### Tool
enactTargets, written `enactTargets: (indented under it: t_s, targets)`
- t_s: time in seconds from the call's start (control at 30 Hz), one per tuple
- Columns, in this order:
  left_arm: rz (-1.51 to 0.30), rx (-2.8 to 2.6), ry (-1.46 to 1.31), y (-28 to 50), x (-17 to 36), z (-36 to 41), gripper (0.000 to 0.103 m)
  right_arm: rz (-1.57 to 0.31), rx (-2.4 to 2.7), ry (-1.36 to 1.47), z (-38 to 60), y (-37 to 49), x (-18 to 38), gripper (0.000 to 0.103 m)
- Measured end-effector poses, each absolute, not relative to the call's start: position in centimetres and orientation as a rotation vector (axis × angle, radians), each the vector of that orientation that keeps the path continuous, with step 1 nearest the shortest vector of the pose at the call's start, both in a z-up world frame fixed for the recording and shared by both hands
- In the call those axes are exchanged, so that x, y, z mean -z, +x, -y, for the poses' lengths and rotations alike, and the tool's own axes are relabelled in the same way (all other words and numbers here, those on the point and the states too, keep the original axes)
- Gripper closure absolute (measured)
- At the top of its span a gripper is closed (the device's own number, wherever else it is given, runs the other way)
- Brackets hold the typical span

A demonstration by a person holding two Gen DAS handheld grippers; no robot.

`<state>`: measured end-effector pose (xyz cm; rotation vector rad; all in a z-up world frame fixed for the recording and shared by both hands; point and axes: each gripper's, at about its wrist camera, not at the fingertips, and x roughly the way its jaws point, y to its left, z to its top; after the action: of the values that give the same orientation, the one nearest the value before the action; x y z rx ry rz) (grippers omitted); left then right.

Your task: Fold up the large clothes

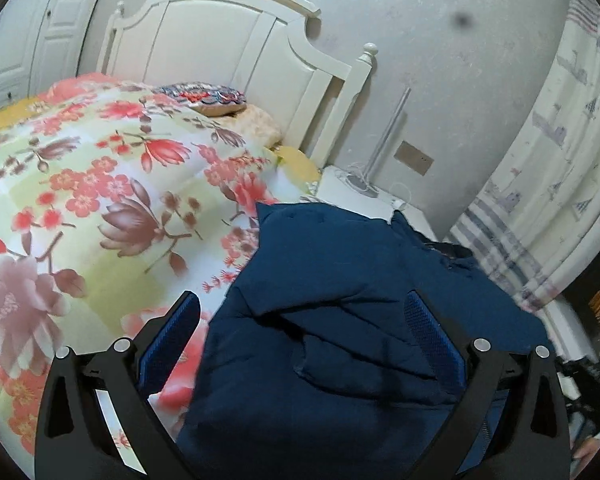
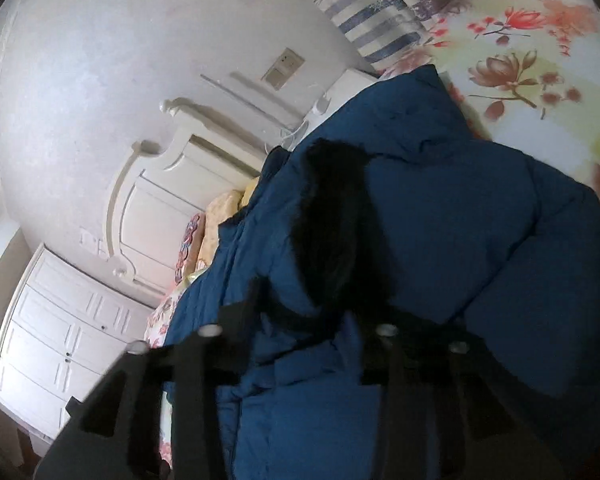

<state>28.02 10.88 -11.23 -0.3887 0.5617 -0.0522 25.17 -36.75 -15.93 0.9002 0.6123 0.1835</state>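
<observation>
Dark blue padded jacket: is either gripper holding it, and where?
Left gripper: wide open around the dark blue padded jacket, not clamping. Right gripper: fingertips buried in folds below the black fur trim; hold cannot be told.

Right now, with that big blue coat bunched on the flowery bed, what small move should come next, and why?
Probably close the left tongs on the fold of the blue coat lying between their wide-open fingers, then lift it. The coat is still a rumpled heap on the floral quilt, its black fur trim folded inward. The right tongs are blurred, so their grip is unclear.
</observation>
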Motion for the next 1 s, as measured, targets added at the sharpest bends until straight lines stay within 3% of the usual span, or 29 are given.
enactTargets:
  t_s: [0.07, 0.17, 0.27, 0.3, 0.4, 0.53, 0.67, 0.77, 0.87, 1.0]
  targets:
    - [-0.553, 0.052, -0.377, 28.0, 11.2, -10.6, 0.005, -0.599, -0.190, 0.870, 36.6, 25.0, 15.3, 0.046]
    - [-0.562, 0.051, -0.368, 28.2, 11.4, -10.5, 0.005, -0.611, -0.173, 0.830, 36.3, 25.3, 15.4, 0.046]
    - [-0.586, 0.059, -0.390, 28.6, 11.8, -10.8, 0.005, -0.634, -0.175, 0.769, 35.7, 25.8, 14.9, 0.080]
    - [-0.589, 0.061, -0.402, 28.6, 12.0, -11.0, 0.005, -0.605, -0.184, 0.768, 35.8, 25.7, 14.3, 0.085]
    - [-0.580, 0.058, -0.453, 28.4, 12.2, -11.9, 0.005, -0.502, -0.212, 0.770, 36.8, 24.1, 12.0, 0.088]
    - [-0.576, 0.055, -0.474, 28.4, 12.2, -12.2, 0.005, -0.589, -0.159, 0.703, 37.0, 23.6, 11.8, 0.088]
    - [-0.583, 0.051, -0.445, 28.5, 12.1, -11.7, 0.005, -0.742, -0.052, 0.693, 37.0, 24.5, 14.7, 0.080]
    - [-0.573, 0.035, -0.458, 28.2, 12.1, -12.0, 0.005, -0.693, 0.070, 0.651, 37.1, 23.1, 12.5, 0.055]
    - [-0.563, 0.021, -0.469, 28.1, 12.0, -12.2, 0.005, -0.506, 0.121, 0.458, 35.0, 21.3, 7.7, 0.053]
    - [-0.569, 0.028, -0.446, 28.1, 12.0, -11.8, 0.005, -0.583, 0.015, 0.214, 30.0, 24.4, 6.3, 0.053]
